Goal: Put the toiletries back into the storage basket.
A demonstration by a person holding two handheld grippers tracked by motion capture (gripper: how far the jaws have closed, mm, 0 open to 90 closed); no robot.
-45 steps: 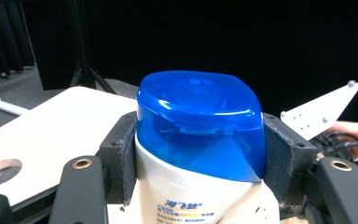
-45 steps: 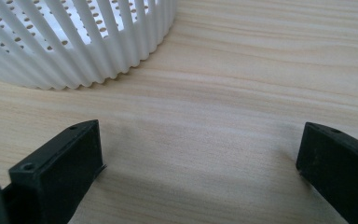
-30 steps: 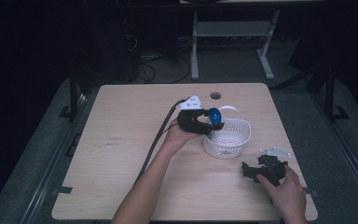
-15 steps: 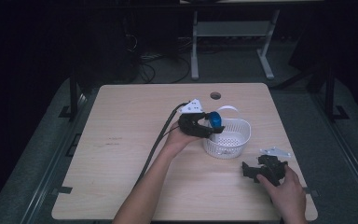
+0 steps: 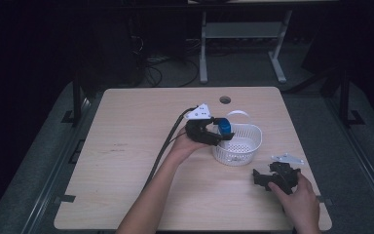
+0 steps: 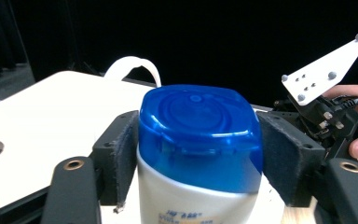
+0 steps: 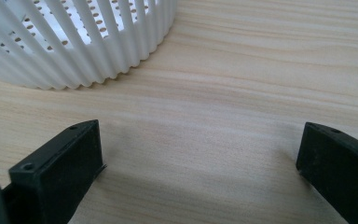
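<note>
So we're looking down at a light wooden worktop (image 5: 141,161) that's taking up most of the high view, with a small round hole (image 5: 225,100) sitting near its far edge. Right of the middle we're seeing a white slotted basket (image 5: 241,148) standing on the wood, its thin white handle (image 5: 237,114) arching up at the back. In the right gripper view that same basket is showing up close, ribbed wall resting flat on the wood grain. The left gripper (image 5: 213,132) is hovering at the basket's near-left rim, and its jaws are clamping a bottle (image 6: 196,186) with a white body and a blue cap (image 5: 224,127); in the left gripper view we're seeing the felt pads (image 6: 126,149) pressing on both sides of that cap, so the grip looks snug. The bottle is sitting up in the air over the rim of the basket, cap end pointing into it, not touching the worktop as far as we can tell. The right gripper (image 5: 277,176) is resting low on the worktop well to the right of the basket, a hand wrapped around it, and its jaws are standing wide apart with nothing but bare wood between them.
</note>
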